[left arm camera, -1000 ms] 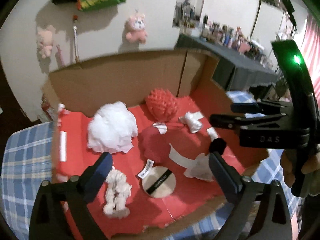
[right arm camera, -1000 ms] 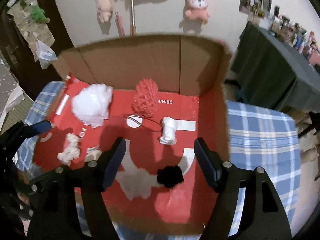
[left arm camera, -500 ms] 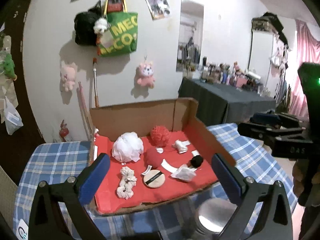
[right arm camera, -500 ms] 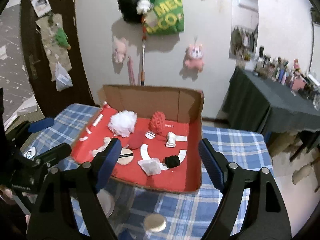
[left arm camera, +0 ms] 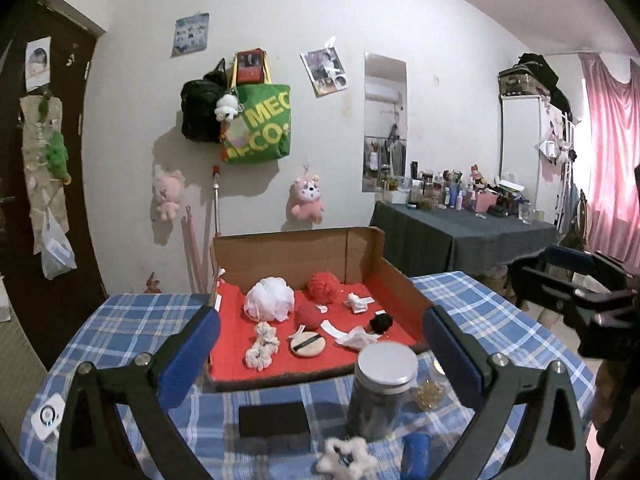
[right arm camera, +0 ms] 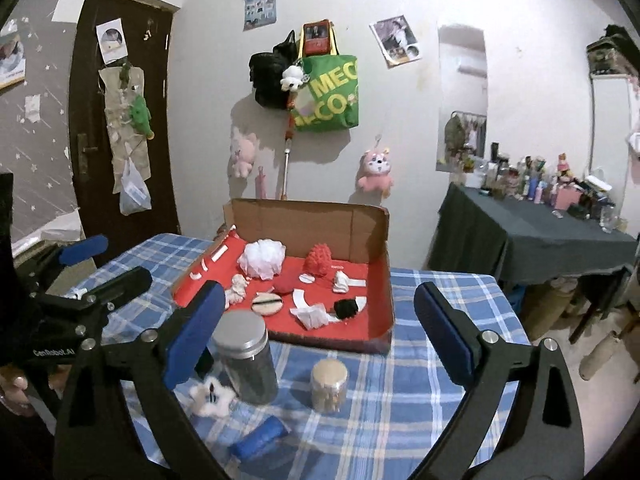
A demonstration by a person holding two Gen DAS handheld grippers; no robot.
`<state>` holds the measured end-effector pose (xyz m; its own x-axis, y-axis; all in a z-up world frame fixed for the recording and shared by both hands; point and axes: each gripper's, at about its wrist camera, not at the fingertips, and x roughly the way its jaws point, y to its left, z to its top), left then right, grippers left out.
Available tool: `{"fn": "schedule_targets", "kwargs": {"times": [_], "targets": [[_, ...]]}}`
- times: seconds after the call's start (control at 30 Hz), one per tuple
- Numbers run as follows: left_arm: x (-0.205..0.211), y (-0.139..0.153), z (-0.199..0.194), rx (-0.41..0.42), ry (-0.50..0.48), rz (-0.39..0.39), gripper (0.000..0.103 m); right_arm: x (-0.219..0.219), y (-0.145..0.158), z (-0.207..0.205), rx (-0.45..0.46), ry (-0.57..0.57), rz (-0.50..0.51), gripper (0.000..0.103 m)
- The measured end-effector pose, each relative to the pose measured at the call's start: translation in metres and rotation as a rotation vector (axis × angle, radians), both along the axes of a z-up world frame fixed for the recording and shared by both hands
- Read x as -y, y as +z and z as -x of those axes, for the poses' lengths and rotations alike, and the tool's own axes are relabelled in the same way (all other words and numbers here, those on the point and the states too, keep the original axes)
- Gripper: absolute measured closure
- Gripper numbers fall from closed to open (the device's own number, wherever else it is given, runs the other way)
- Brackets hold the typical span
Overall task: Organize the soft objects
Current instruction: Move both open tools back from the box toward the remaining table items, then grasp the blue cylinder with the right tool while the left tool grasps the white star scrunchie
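On the near part of the blue plaid worktop (right arm camera: 420, 380) stand a metal-lidded jar (right arm camera: 245, 356) and a smaller jar (right arm camera: 329, 385), while a green tote bag (right arm camera: 326, 94) hangs on the far wall.

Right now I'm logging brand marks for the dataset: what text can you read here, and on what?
"MEC" over "CO": green tote bag on the wall, partly hidden.
"GenRobot.AI": left gripper body.
Wall posters, bottles and tags in the cardboard box: too small to read.
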<state>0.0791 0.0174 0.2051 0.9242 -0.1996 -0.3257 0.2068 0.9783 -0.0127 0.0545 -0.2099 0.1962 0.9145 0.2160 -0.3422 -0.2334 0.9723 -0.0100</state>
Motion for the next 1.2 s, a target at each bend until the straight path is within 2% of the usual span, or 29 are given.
{"fn": "schedule_targets", "kwargs": {"times": [0.1,0.27,0.4,0.63,1.0,1.2], "targets": [[0.002,-0.009,0.019,0.023,0.013,0.002,0.0,-0.004,-0.017,0.017,0.015,-0.042,0.019,0.006],[0.003,-0.031,0.042,0.057,0.051,0.01,0.0,-0.003,-0.052,0.035,0.002,-0.091,-0.009,0.006],[-0.001,-0.053,0.047,0.004,0.047,0.046,0.0,-0.002,-0.081,0.041,-0.021,-0.118,-0.016,0.006],[0.0,-0.093,0.052,-0.048,0.08,0.034,0.0,-0.004,-0.12,0.034,-0.089,-0.135,-0.005,0.006],[0.001,-0.142,0.043,-0.186,0.093,0.011,0.0,-0.003,-0.166,0.018,-0.219,-0.144,-0.019,0.006],[0.001,-0.161,0.035,-0.245,0.111,-0.007,0.0,-0.002,-0.179,0.017,-0.259,-0.145,-0.013,0.006]]}}
